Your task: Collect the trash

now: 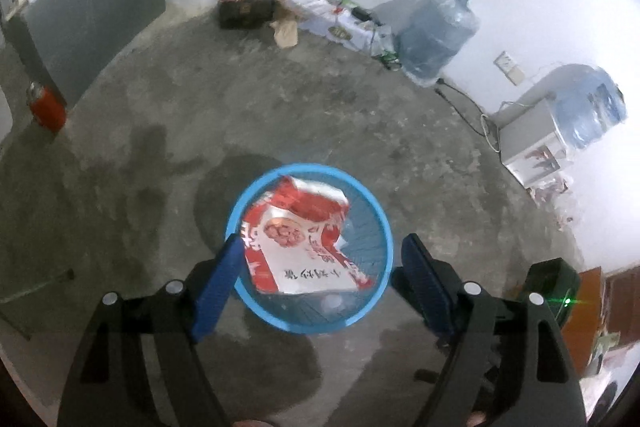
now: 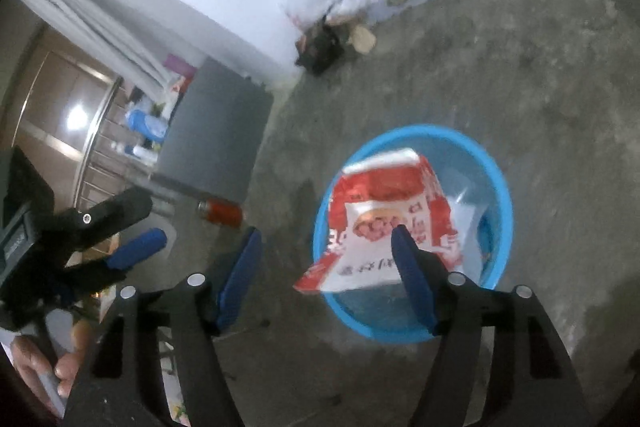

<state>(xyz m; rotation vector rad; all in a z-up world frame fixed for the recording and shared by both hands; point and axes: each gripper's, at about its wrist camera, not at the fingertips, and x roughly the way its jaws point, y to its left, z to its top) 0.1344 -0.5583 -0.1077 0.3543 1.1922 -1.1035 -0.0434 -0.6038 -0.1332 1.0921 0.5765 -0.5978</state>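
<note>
A round blue basket (image 1: 386, 223) stands on the concrete floor. A red-and-white printed bag (image 1: 304, 239) lies crumpled in it. My left gripper (image 1: 324, 241) hangs above the basket, open, its blue fingers (image 1: 222, 279) either side of the bag without touching it. In the right wrist view the same basket (image 2: 506, 211) holds the bag (image 2: 380, 203), with one corner poking over the near rim. My right gripper (image 2: 326, 233) is open and holds nothing; its right finger crosses in front of the bag. The left gripper (image 2: 154, 221) shows at the left edge, held by a hand (image 2: 68, 359).
A red canister (image 1: 46, 107) lies by a grey cabinet (image 1: 92, 23) on the left. Boxes and plastic bags (image 1: 248, 5) are piled along the far wall. Two big water jugs (image 1: 436, 31) (image 1: 588, 107) and a black cable (image 1: 460, 99) sit to the right.
</note>
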